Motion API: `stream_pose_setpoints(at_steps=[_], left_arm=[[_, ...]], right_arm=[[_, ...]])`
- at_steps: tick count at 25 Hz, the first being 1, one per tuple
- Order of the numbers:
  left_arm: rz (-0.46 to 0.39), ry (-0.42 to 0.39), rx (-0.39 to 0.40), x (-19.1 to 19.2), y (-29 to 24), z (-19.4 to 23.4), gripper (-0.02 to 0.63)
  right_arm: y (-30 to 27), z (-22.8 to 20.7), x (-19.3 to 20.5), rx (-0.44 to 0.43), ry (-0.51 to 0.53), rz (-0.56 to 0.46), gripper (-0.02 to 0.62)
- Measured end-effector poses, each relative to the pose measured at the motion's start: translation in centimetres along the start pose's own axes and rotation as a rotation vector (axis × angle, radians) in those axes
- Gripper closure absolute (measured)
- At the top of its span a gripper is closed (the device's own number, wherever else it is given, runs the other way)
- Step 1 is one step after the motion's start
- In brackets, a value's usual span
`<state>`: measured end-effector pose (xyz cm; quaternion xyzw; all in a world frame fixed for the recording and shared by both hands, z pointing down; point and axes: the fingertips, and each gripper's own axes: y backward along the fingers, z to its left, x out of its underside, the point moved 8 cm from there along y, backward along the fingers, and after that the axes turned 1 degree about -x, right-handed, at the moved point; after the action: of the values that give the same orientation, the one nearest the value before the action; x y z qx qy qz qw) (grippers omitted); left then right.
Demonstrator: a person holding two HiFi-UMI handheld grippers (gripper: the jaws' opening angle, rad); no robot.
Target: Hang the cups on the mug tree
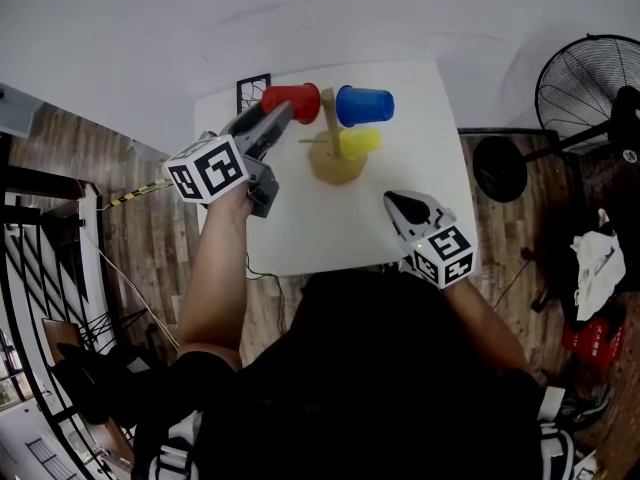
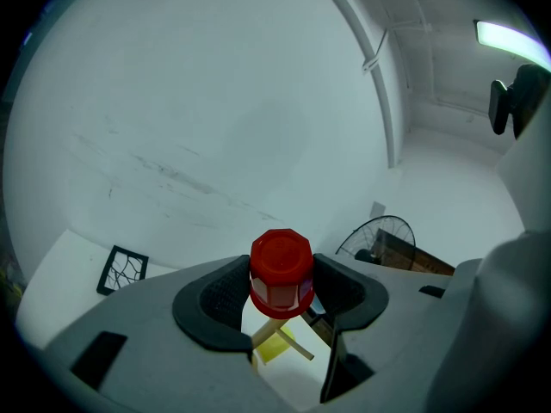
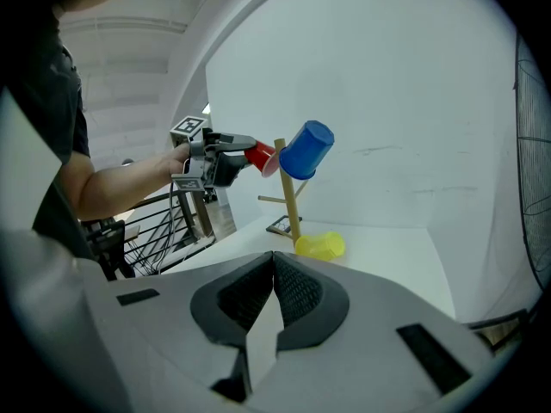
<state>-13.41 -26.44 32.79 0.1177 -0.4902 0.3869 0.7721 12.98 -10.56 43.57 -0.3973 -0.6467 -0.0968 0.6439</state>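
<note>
Pinching red cup [image 1: 295, 101] in left tool [image 1: 283, 114] beside mug tree [image 1: 329, 138] | blue cup [image 1: 365, 105] hangs on it | yellow cup [image 1: 360, 142] lies on surface [image 1: 320, 230] at its base | right tool [image 1: 392, 200] pressed together

The red cup [image 1: 291, 101], blue cup [image 1: 365, 105], yellow cup [image 1: 358, 143]; mug tree [image 1: 335, 164] seemingly tan; table [image 1: 320, 230] white.

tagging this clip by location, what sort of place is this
Likely an indoor room set up for recording, not a lived-in kitchen: a small white table stands before a bare white wall, a standing fan sits on the wood-plank floor, and the table carries a mug tree.
</note>
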Motion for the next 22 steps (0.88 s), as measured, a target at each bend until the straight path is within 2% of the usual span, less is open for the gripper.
stream_pose_setpoints(at_steps=[11,17,22], left_arm=[[0.002,-0.032,0.013,0.1,0.6,-0.1,0.345],[0.019,-0.084,0.009,0.4,2.3,-0.2,0.345],[0.028,-0.097,0.022,0.7,3.0,-0.2,0.345]], right_arm=[[0.1,0.9,-0.1,0.024,-0.003,-0.008,0.588],[-0.1,2.3,-0.4,0.042,0.001,-0.024,0.588],[-0.5,3.8,-0.9,0.054,0.012,-0.044,0.588]])
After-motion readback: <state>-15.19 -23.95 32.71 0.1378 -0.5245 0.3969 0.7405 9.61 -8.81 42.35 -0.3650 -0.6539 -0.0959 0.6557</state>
